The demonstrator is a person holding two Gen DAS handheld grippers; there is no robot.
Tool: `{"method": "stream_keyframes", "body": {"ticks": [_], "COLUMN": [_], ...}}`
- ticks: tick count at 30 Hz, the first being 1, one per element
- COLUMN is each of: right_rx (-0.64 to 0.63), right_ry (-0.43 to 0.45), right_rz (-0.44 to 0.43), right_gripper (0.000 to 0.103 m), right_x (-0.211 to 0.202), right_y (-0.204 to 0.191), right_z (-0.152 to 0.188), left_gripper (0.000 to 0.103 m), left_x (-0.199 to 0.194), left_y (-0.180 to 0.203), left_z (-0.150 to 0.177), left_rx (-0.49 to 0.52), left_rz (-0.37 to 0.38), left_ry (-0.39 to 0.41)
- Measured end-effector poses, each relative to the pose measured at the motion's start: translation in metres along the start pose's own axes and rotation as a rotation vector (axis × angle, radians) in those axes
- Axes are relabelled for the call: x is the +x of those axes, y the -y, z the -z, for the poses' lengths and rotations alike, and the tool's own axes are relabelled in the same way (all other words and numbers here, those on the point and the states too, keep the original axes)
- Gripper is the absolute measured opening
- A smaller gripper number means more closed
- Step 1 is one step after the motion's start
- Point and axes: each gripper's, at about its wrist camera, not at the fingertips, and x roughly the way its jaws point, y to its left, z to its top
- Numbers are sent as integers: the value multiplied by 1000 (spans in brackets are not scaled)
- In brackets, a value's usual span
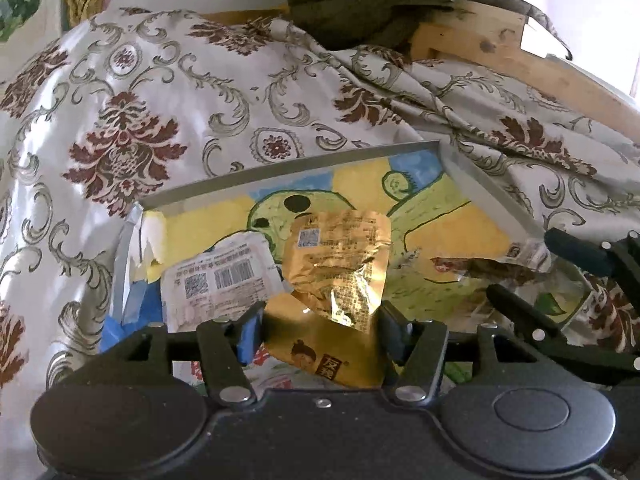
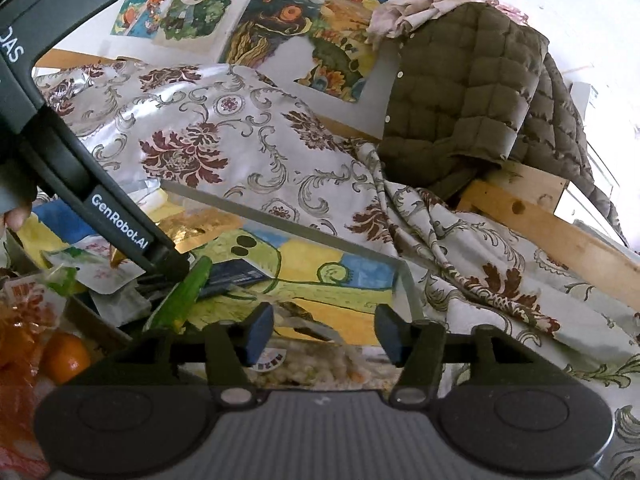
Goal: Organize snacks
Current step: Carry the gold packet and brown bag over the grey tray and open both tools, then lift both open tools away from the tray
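Note:
A shallow grey tray (image 1: 280, 176) lined with a yellow and green painting lies on a patterned cloth. In it are a crumpled gold foil packet (image 1: 340, 264), a white packet (image 1: 220, 280) with printed codes, and a clear packet (image 1: 480, 268) with brown contents. My left gripper (image 1: 322, 334) stands open over the tray's near side, with a second gold packet (image 1: 320, 356) lying between its blue pads. My right gripper (image 2: 325, 334) is open too, above a clear packet of pale crumbly snack (image 2: 312, 364). It shows at the tray's right edge as the right gripper (image 1: 548, 276). The left gripper (image 2: 168, 268) reaches into the snack pile.
A green packet (image 2: 184, 296), a dark blue packet (image 2: 236, 272) and netted oranges (image 2: 64, 356) crowd the tray's left. The floral cloth (image 1: 160, 100) surrounds the tray (image 2: 404, 280). A wooden frame (image 2: 560, 232) and an olive quilted jacket (image 2: 460, 92) stand behind, with paintings (image 2: 288, 28) on the wall.

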Motion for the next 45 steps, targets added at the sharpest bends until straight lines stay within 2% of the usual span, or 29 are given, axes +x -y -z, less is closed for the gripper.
{"method": "stream_keyframes", "body": {"ticks": [3,5,7,12,16,20,23,25,29,35,40,45], "right_rx": [17,23,28,59,110,139,143,156,163,159,208,235], "right_ry": [0,6,18,43,60,85,106,131,166,181,211,216], "right_rz": [-12,-19,-22,-33,-40,-31,-19,-16,-28,-39,-58,-50], "right_gripper": [68,72,76,81,88,95,99,102,103,103,103,103], "right_x": [-2,-4,-7,-17,-26,-36,-45,-53,-71,-96,-127,-158], "right_y": [4,6,7,13,21,27,31,32,32,29,30,29], "right_z": [-2,-4,-6,-12,-19,-25,-30,-35,-47,-61,-69,-63], "left_gripper": [64,71,83,87,95,95,102,102,102,102,102,102], "left_x": [-2,-6,-12,-28,-49,-76,-101,-116,-147,-196,-224,-244], "left_y": [-2,-2,-1,2,3,5,5,5,7,14,7,3], "left_z": [1,2,2,-1,-2,-7,-7,-6,-3,16,44,67], "left_rx": [-18,-22,-23,-48,-72,-42,-25,-27,-32,-56,-176,-301], "left_rz": [-1,-2,-6,-31,-58,-96,-145,-171,-206,-273,-300,-268], "left_ry": [-15,-7,7,30,66,81,113,133,166,263,290,342]}}
